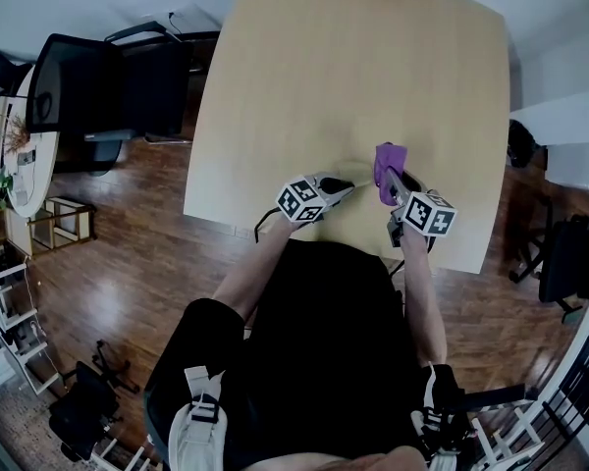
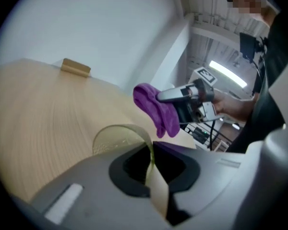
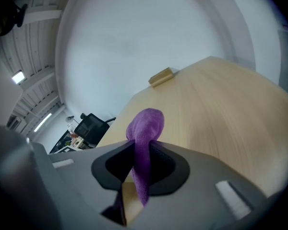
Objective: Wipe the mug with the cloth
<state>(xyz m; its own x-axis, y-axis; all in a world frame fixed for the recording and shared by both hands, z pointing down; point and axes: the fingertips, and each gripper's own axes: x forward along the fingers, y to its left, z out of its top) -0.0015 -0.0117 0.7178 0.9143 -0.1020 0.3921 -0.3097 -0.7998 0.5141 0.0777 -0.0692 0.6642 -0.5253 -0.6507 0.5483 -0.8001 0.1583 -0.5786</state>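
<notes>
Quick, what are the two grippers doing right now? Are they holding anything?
The left gripper is closed on the rim of the clear mug.
The right gripper is closed on the purple cloth.

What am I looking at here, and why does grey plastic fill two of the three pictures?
There is no robot. A person holds a hand-held gripper in each hand, and the cubes with square markers are part of those grippers. The head view comes from a camera on the person's head, looking down at a wooden table. The other two views come from cameras riding on the grippers, so the grey plastic is each gripper's own fingers seen up close. The left gripper is shut on the wall of a clear yellowish mug. The right gripper is shut on a purple cloth, held near the mug. A small wooden block sits at the table's far edge.
</notes>
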